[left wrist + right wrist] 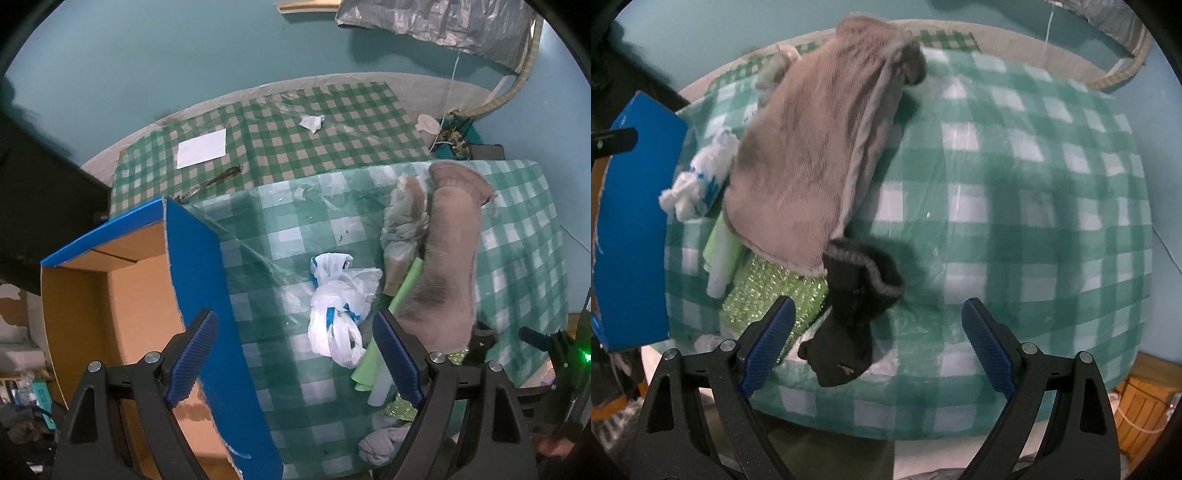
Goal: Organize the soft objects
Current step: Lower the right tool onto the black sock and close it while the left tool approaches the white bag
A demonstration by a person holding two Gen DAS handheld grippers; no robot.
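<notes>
From my left wrist, my left claw (295, 354) stands wide open, gripping nothing, its blue pads spread apart. Between them lies a crumpled white bag (338, 314) with blue print, resting on the desk (273, 236), which is covered in a green-and-white checked cloth under clear plastic. Just right of the bag a long fuzzy grey-brown cloth (448, 266) stretches away from me, limp, its far end folded over. A pale crumpled rag (402, 225) lies against its left side, and a light green roll (406, 282) pokes out between them. Near my right pad are a green sheet (364, 373), a white tube (380, 389) and a bit of glittery green stuff (400, 408). A knotted grey sock (384, 443) sits at the near edge. At the left stands an open box (122, 295), brown inside, blue outside, its blue wall touching the desk's edge. Beyond lies a second checked surface with a white paper (201, 149) on it.

From my right wrist, my right claw (879, 336) also gapes open and empty. A black sock (849, 317) with a grey-trimmed cuff lies crumpled just inside my left pad, toe toward me. Behind it the grey-brown cloth (809, 162) runs up and away, slightly blurred. Under its near end the glittery pad (768, 295) shows, with the white tube (720, 273) beside it and the bag (701, 177) further left, near the blue box wall (635, 221).
</notes>
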